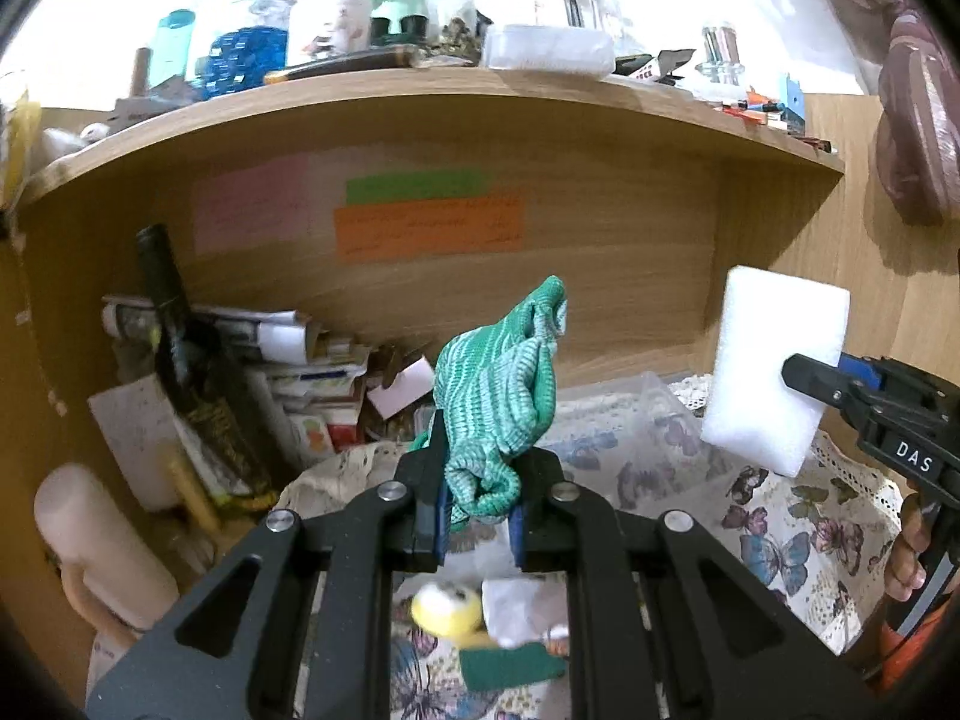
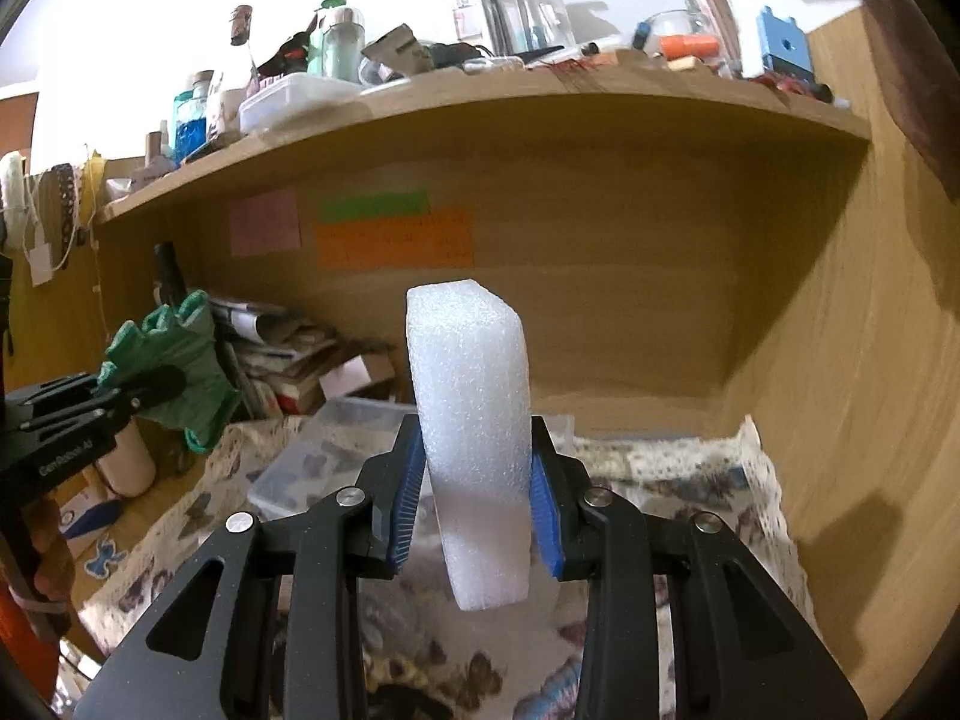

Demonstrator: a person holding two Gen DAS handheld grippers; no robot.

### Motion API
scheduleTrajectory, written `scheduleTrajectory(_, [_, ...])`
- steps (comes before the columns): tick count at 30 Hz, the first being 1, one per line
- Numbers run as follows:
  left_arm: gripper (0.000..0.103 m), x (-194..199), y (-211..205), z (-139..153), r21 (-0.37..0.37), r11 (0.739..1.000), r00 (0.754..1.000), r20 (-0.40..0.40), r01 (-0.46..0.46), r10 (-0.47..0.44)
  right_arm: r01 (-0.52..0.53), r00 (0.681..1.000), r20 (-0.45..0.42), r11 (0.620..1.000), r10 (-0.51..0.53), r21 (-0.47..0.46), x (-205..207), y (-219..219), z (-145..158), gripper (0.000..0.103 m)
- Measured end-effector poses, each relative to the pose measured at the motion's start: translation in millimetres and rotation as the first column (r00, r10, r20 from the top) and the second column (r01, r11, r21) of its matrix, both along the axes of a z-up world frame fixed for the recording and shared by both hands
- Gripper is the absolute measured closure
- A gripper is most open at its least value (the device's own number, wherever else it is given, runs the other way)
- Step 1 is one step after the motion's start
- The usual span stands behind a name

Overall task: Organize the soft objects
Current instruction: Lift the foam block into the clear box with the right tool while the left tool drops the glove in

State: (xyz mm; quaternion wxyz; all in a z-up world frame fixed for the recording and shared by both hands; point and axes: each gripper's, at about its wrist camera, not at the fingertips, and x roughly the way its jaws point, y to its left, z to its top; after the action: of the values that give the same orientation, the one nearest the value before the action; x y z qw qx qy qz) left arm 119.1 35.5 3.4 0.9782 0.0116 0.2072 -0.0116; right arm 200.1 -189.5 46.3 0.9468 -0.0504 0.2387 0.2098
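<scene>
My left gripper (image 1: 478, 501) is shut on a green knitted glove (image 1: 501, 390), held up above the table; the glove also shows at the left of the right wrist view (image 2: 174, 372). My right gripper (image 2: 474, 498) is shut on a white foam block (image 2: 474, 420), held upright above the table. The block and right gripper show at the right of the left wrist view (image 1: 774, 366). A clear plastic container (image 2: 312, 456) sits on the butterfly-print tablecloth (image 1: 798, 534) below and ahead of both grippers. A yellow soft ball (image 1: 447, 606) and a green pad (image 1: 510, 663) lie under the left gripper.
A wooden alcove with a shelf (image 1: 420, 90) full of bottles and jars stands ahead. A dark bottle (image 1: 180, 360), stacked papers (image 1: 300, 372) and a pale cylinder (image 1: 96, 540) crowd the left. Coloured notes (image 1: 429, 228) stick on the back panel.
</scene>
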Motion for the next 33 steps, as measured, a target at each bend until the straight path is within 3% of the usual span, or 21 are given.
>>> scheduleTrajectory(7, [0.089,45,-7,-5,0.011,1.0,0.996,-0.086,0.029,-0.028,-0.016,1.0,-0.014,1.0,0.016,-0.022,30,17,4,0.073])
scheduleTrajectory(14, [0.089,96,-17,-32,0.056,0.997,0.979,-0.201,0.046,-0.033,-0.034,0.997,-0.076,0.996,0.028,-0.079,64,35,-12,0.073])
scheduleTrajectory(18, [0.089,126,-24,-53,0.055,0.996,0.951,-0.304,0.069,-0.049,-0.046,0.99,-0.138,0.992,0.03,-0.117,85,41,-29,0.073])
scheduleTrajectory(22, [0.089,155,-29,-76,0.091,0.995,0.917,-0.399,0.05,-0.009,-0.042,0.982,-0.19,0.986,0.01,-0.164,101,46,-50,0.073])
scheduleTrajectory(33, [0.088,181,-37,-93,0.083,0.99,0.85,-0.525,0.114,-0.054,-0.077,0.954,-0.299,0.974,0.011,-0.211,121,54,-87,0.072])
